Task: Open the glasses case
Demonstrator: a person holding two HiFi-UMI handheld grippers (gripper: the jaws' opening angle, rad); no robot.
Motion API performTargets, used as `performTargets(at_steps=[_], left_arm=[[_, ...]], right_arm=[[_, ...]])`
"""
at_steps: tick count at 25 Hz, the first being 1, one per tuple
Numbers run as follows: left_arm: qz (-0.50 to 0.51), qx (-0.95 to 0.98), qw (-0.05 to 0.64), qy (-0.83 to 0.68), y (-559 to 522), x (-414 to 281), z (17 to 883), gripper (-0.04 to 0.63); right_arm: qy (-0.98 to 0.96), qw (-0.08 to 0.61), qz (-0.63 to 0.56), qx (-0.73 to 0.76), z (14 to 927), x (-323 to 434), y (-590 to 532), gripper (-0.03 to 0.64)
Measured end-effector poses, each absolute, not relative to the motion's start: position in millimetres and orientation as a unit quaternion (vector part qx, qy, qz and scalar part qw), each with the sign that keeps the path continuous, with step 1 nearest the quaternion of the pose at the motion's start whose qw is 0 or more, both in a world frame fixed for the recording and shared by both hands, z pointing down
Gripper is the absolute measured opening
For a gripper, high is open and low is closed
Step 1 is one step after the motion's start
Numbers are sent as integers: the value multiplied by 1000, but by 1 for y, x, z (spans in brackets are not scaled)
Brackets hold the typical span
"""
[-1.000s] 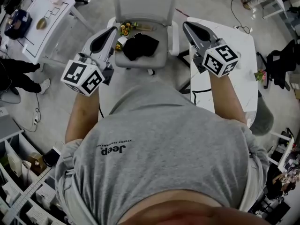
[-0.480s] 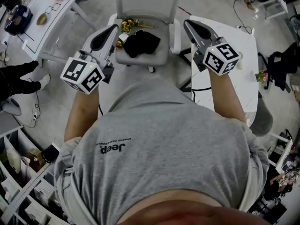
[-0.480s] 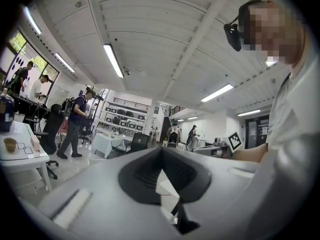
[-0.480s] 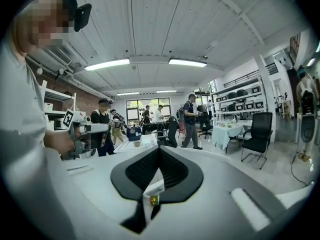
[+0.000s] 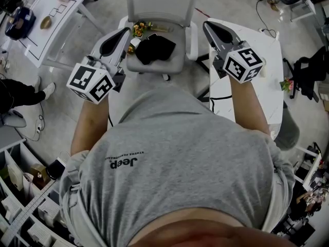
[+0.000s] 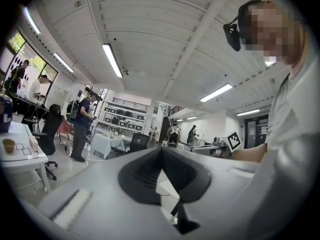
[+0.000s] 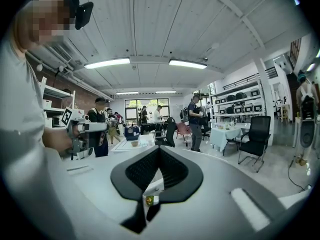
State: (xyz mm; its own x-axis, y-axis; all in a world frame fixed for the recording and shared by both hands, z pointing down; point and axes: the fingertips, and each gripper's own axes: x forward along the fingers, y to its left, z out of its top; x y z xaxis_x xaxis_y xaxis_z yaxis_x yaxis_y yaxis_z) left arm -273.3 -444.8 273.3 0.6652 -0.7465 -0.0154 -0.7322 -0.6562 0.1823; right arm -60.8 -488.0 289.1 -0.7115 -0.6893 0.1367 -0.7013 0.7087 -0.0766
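Here, left hand-held gripper closed, empty, right hand-held gripper closed, empty, one white chair ahead.

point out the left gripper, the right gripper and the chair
left gripper (image 5: 125,31): head view, at its closed jaw tips
right gripper (image 5: 206,24): head view, at its closed jaw tips
chair (image 5: 160,3): head view, on its backrest

The left gripper and right gripper are grey, each with black-and-white square markers. Between their fingertips, a pale grey chair bears a black bundle and yellow-green bits. The table beside the right fingertips is white.
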Motion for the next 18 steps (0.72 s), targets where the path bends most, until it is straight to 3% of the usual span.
performTargets(at_steps=[18], left_arm=[[-45, 910, 79, -405, -441, -274, 269, 26]], right_arm=[[-925, 60, 53, 371, 288, -62, -486, 2]])
